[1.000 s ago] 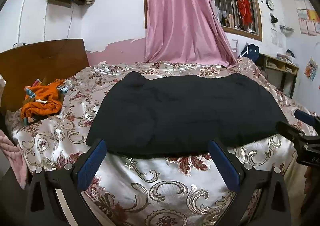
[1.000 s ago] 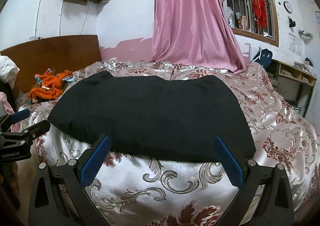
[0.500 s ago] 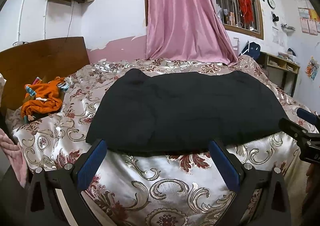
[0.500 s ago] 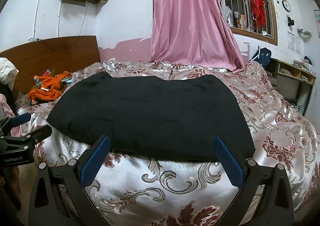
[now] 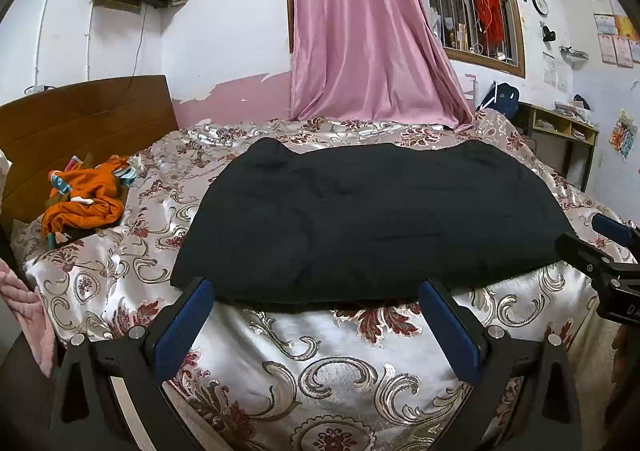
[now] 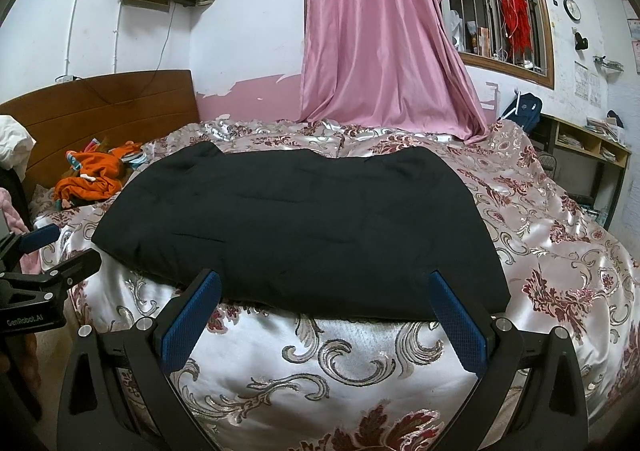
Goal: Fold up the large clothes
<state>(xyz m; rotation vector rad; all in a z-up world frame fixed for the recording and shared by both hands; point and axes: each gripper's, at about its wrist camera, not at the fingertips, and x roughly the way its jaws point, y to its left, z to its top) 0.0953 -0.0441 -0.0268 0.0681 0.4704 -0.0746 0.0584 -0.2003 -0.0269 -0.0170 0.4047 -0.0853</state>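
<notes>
A large black garment [image 5: 368, 219] lies spread flat on the bed, its near hem along the bed's front edge; it also shows in the right wrist view [image 6: 304, 227]. My left gripper [image 5: 316, 291] is open and empty, just in front of the near hem toward its left end. My right gripper [image 6: 326, 281] is open and empty, just in front of the hem toward its right end. Each gripper shows at the edge of the other's view: the right one [image 5: 600, 251], the left one [image 6: 44, 255].
The bed has a shiny floral cover [image 5: 312, 363]. An orange clothes heap [image 5: 84, 199] lies by the wooden headboard [image 5: 80, 123]. A pink curtain [image 5: 360, 51] hangs behind the bed. A wooden shelf [image 6: 588, 147] stands at the right.
Both grippers have drifted very slightly; the garment sits a touch higher in the views. Both stay open and the garment has not moved.
</notes>
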